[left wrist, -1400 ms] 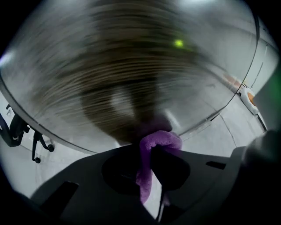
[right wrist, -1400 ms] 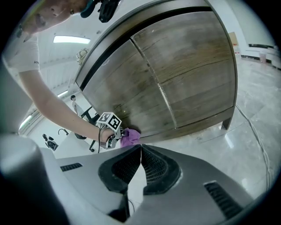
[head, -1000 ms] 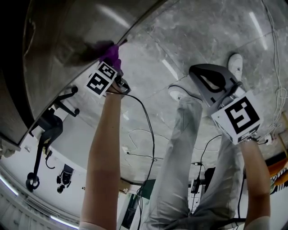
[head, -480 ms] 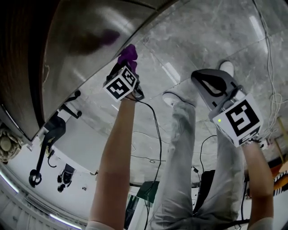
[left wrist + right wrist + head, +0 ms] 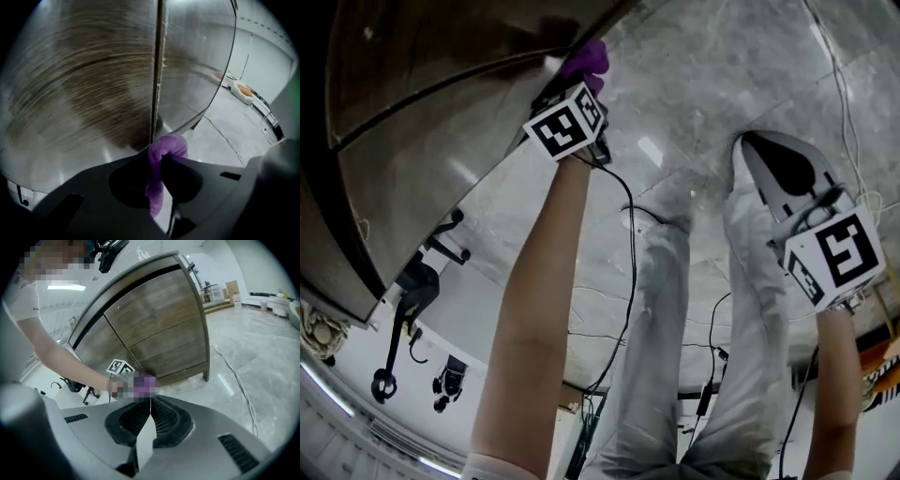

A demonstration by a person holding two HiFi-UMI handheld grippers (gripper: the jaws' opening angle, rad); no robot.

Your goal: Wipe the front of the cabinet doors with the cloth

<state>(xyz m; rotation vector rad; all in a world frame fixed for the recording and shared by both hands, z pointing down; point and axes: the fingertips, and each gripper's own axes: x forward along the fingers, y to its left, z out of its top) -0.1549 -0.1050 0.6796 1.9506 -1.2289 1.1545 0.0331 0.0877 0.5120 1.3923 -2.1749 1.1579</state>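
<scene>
Marble floor (image 5: 722, 94), wooden cabinet doors (image 5: 159, 324); left gripper (image 5: 157, 159) clamped on purple cloth (image 5: 167, 146) at door seam; right gripper (image 5: 150, 401) jaws together, empty.

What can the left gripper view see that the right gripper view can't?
Only the left gripper view shows, up close, the purple cloth pinched in the left tool, held up by the thin gap between two cabinet doors. Only the right gripper view shows the whole wooden cabinet from farther off, the person's arm reaching to it, the left tool's marker cube, and the right tool shut with nothing in it. Both show the cloth, the cabinet's wood and the grey floor.
</scene>
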